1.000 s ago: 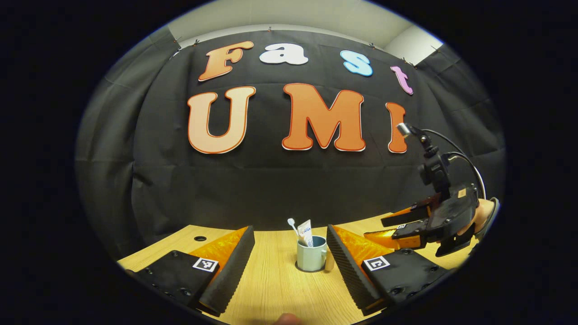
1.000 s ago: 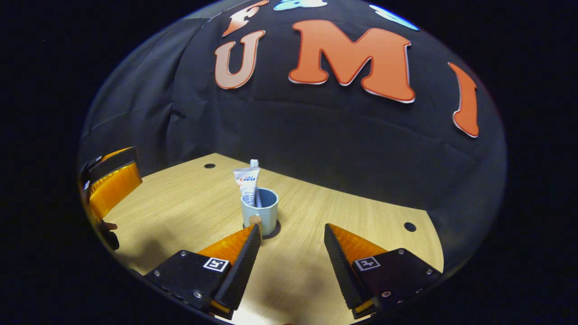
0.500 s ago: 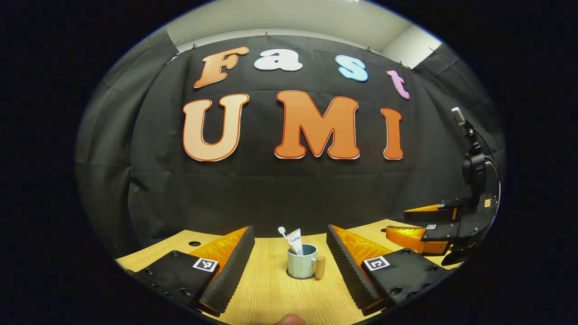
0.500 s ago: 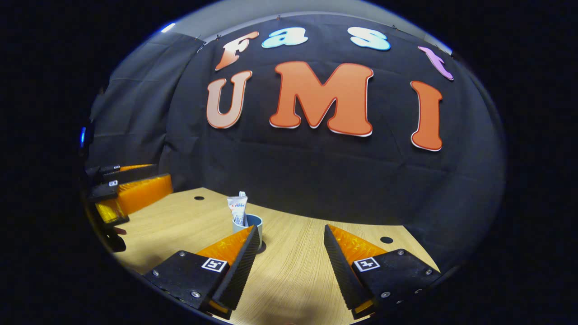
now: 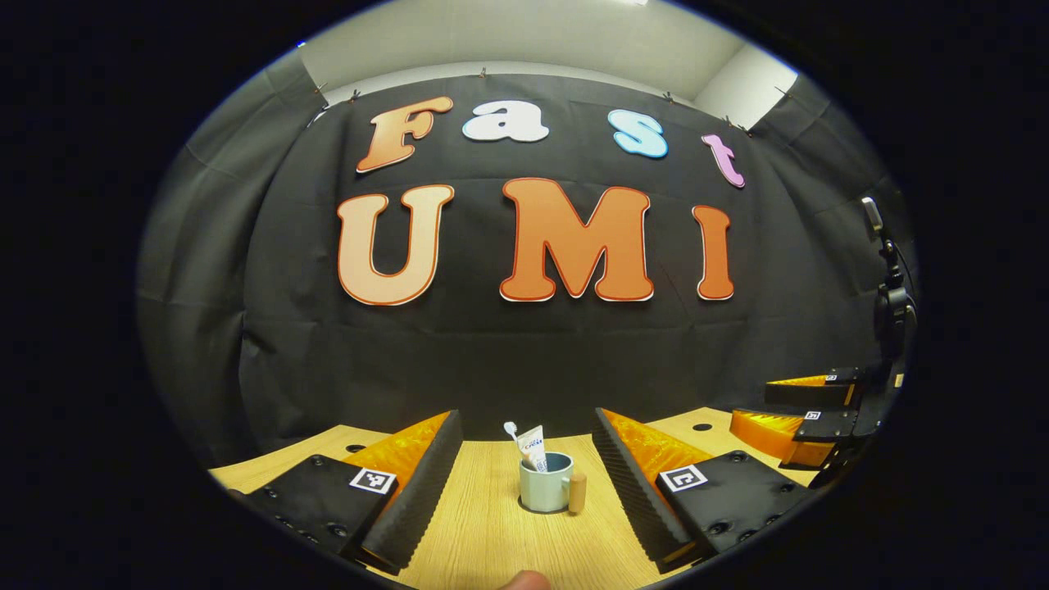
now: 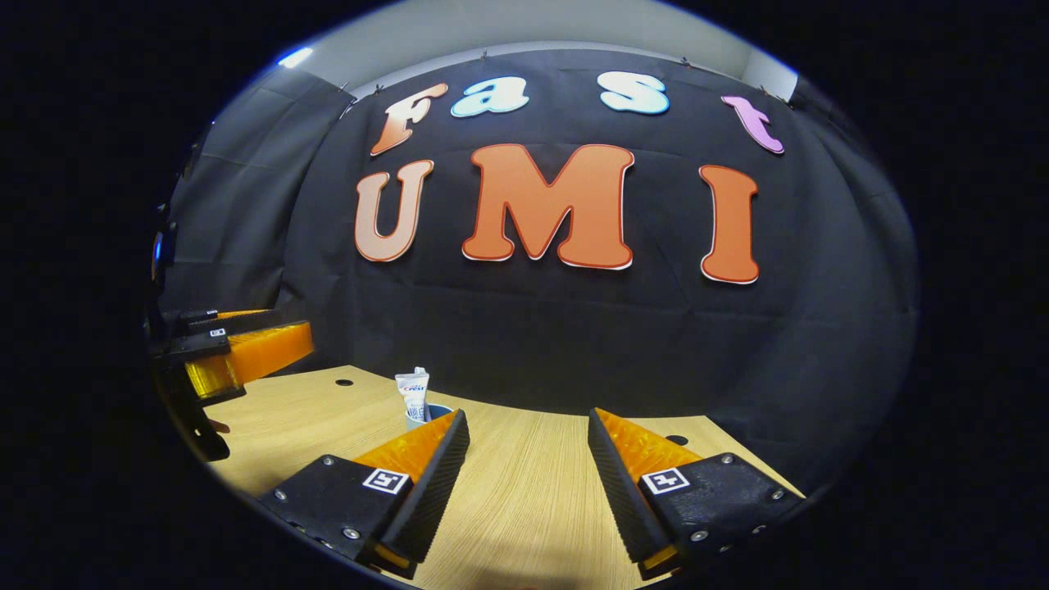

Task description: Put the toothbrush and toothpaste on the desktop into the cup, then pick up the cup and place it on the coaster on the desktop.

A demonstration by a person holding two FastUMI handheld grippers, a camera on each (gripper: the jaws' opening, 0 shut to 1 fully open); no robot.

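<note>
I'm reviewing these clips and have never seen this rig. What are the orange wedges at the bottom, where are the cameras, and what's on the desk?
A person holds two hand-held claws, each carrying a camera that looks along its own fingers. The wedges are those fingers: the left claw in the left gripper view, the right claw in the right gripper view. Both are open and hold nothing. On the wooden desk stands a cup with a toothbrush and toothpaste inside.

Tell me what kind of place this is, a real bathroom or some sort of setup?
Most likely a staged recording booth, not a bathroom. Black cloth hangs as the back wall, the cup with toothpaste and toothbrush stands on a plain wooden desktop with cable holes, and handheld grippers work over it.
</note>
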